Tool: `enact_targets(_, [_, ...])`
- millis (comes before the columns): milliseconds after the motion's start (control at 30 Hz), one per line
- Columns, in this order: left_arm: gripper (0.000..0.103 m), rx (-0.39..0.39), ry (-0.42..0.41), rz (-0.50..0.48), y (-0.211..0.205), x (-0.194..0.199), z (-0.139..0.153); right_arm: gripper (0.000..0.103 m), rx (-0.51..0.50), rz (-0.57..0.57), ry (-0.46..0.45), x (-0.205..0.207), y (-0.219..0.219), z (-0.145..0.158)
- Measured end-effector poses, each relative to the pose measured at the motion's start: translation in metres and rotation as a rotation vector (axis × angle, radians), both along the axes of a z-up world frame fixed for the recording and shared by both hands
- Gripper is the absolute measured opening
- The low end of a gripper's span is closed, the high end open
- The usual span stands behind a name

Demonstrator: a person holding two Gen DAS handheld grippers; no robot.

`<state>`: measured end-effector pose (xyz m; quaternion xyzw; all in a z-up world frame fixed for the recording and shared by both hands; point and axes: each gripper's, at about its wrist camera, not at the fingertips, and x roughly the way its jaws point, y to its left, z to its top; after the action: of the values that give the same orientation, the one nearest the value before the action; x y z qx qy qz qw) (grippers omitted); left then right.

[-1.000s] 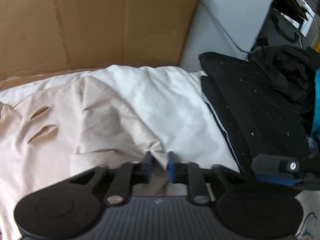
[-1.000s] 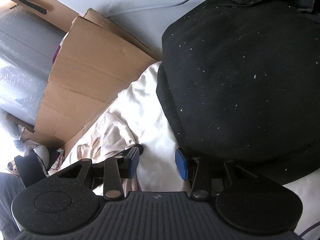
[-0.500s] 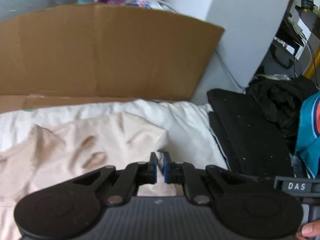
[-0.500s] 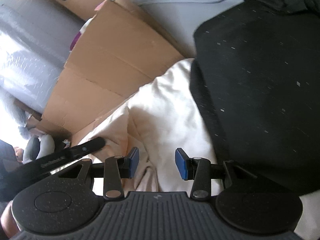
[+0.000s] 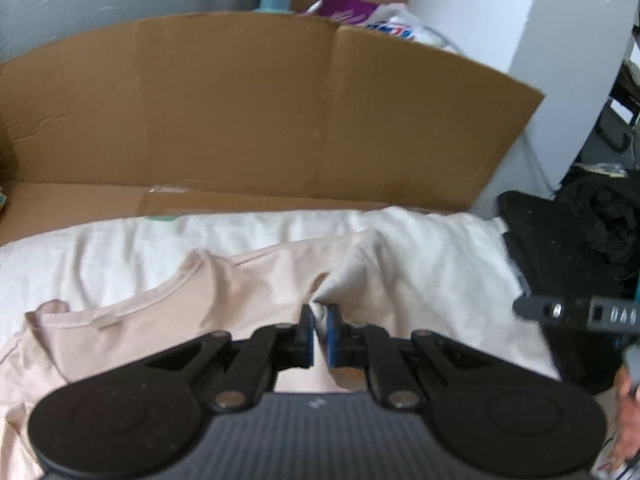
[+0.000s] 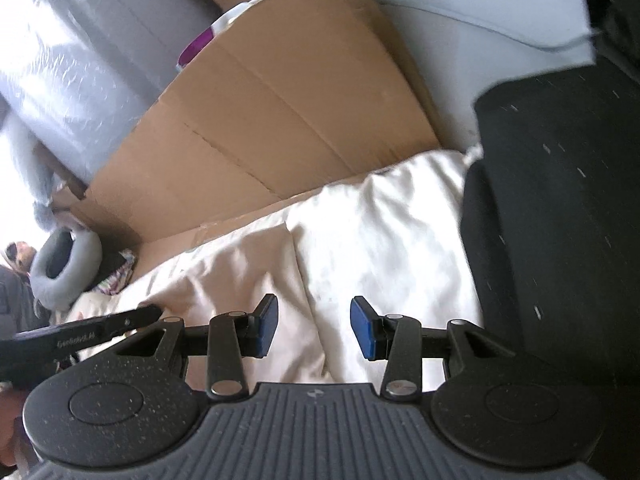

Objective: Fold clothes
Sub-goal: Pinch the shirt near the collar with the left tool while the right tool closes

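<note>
My left gripper [image 5: 318, 332] is pinched nearly closed on a raised fold of the pale pink garment [image 5: 224, 292], its blue pads [image 5: 307, 334] pressed on either side of the cloth. The garment lies spread over a white sheet [image 5: 432, 256], its neckline seam running toward the left of the left wrist view. A flattened cardboard sheet [image 5: 240, 108] stands behind the bedding. To the right, folded black clothing [image 5: 560, 240] sits at the sheet's edge, and the tip of the other tool shows there with a bit of a hand [image 5: 628, 420] at the frame's corner.

My right gripper [image 6: 314, 326] hangs with its jaws spread wide and nothing between them, above the place where the pink garment's edge [image 6: 240, 264] meets the white sheet [image 6: 380, 240]. The black clothing [image 6: 560, 200] fills the right side of this view, just beside the sheet. The cardboard [image 6: 280, 100] leans behind, with a grey neck pillow [image 6: 60, 272] at far left. The black arm of my left tool crosses the lower left.
</note>
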<state>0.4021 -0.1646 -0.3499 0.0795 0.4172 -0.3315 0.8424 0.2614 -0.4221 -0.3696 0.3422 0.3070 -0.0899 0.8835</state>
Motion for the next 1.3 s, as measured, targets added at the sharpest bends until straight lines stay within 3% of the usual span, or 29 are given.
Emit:
enact_targets(433, [0.006, 0.001, 0.016, 0.020, 0.020, 0.025, -0.027, 0.041, -0.160, 0.178, 0.097, 0.111, 0.010, -0.009])
enact_targets(800, [0.007, -0.013, 0.048, 0.022, 0.024, 0.045, -0.047, 0.042, -0.252, 0.291, 0.186, 0.157, 0.018, -0.024])
enact_targets(833, [0.007, -0.016, 0.053, 0.026, 0.025, 0.047, -0.047, 0.038, -0.262, 0.297, 0.192, 0.162, 0.018, -0.024])
enact_targets(867, [0.007, -0.016, 0.059, 0.028, 0.025, 0.048, -0.047, 0.017, -0.270, 0.305, 0.204, 0.166, 0.017, -0.024])
enact_targets(900, [0.007, -0.016, 0.064, 0.029, 0.026, 0.049, -0.048, 0.003, -0.286, 0.313, 0.222, 0.170, 0.017, -0.025])
enact_targets(933, [0.007, -0.015, 0.067, 0.031, 0.026, 0.050, -0.048, 0.000, -0.317, 0.324, 0.235, 0.173, 0.018, -0.024])
enact_targets(1067, [0.007, -0.009, 0.077, 0.044, 0.032, 0.051, -0.050, 0.000, -0.430, 0.344, 0.274, 0.180, 0.020, -0.021])
enact_targets(1200, [0.010, 0.010, 0.082, 0.069, 0.041, 0.049, -0.050, 0.000, -0.397, 0.302, 0.251, 0.171, 0.008, -0.013])
enact_targets(1300, [0.024, 0.017, 0.069, 0.084, 0.048, 0.047, -0.046, 0.000, -0.348, 0.326, 0.198, 0.156, 0.008, -0.003])
